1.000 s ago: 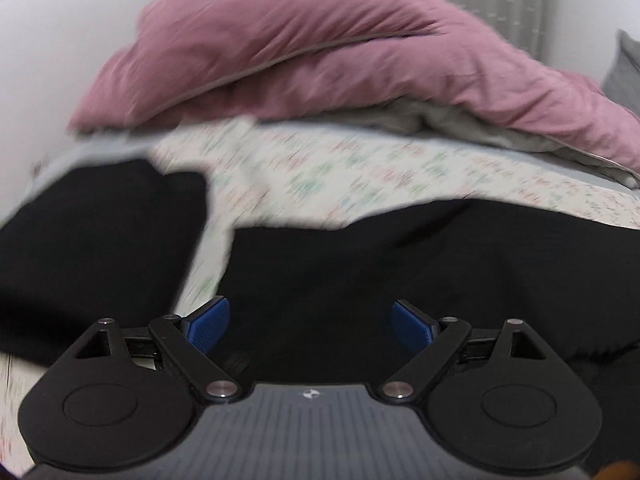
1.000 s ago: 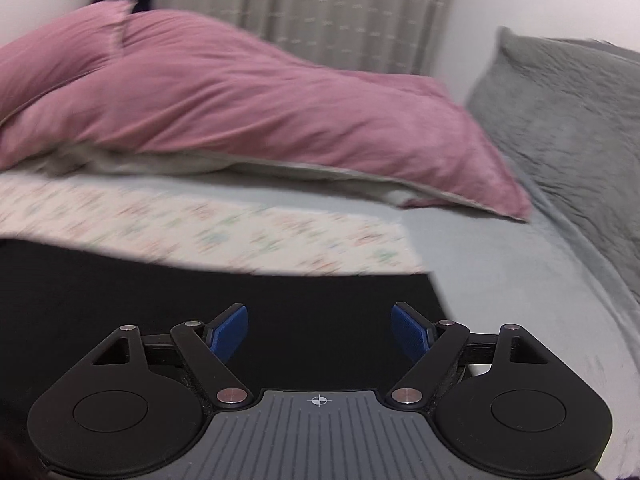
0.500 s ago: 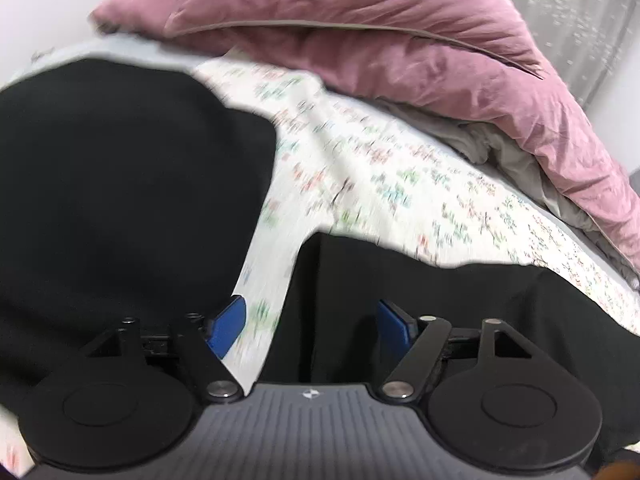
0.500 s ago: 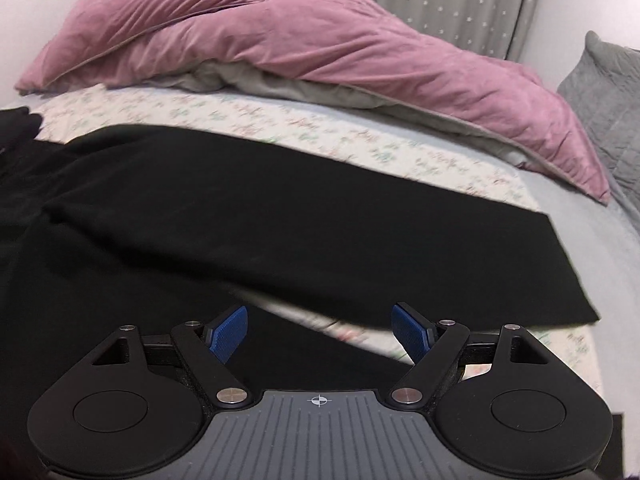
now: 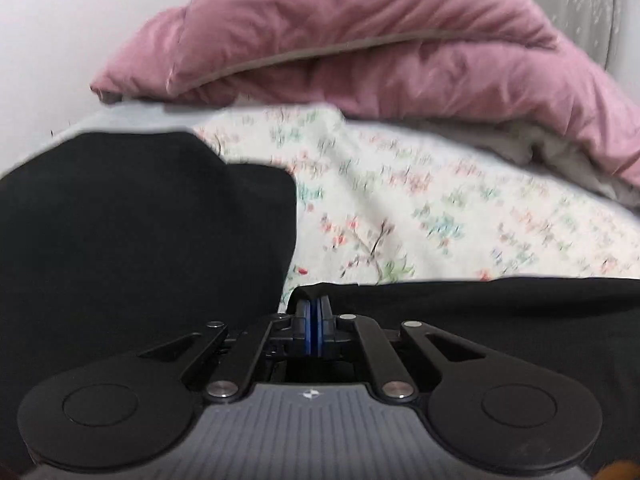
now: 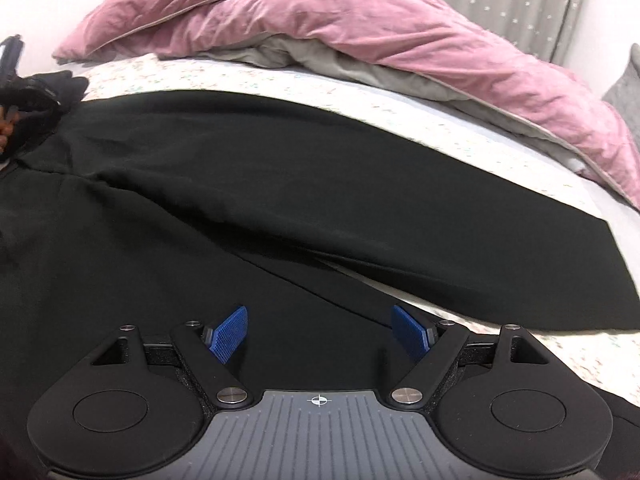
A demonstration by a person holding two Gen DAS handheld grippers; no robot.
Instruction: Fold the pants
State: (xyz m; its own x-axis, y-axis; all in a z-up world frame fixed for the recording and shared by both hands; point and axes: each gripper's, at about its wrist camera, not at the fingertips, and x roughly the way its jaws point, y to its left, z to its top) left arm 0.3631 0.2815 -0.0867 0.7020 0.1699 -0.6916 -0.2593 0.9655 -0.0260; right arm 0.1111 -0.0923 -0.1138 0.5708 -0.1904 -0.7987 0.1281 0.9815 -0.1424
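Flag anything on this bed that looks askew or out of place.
The black pants lie spread on the floral sheet with their legs splayed apart, not stacked. The pink duvet is bunched in a heap at the back, its grey lining showing. Nothing looks spilled or damaged.

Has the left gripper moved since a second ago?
Yes. The left gripper came down to the pants edge, nearer the floral sheet, jaws now shut on it.

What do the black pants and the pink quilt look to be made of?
Pants: matte black woven cloth, maybe a suiting blend; it lies flat, smooth, without shine. Quilt: pink fabric with a soft sheen and fine crumples, possibly velvet or brushed polyester, puffy from its filling, with a grey underside.
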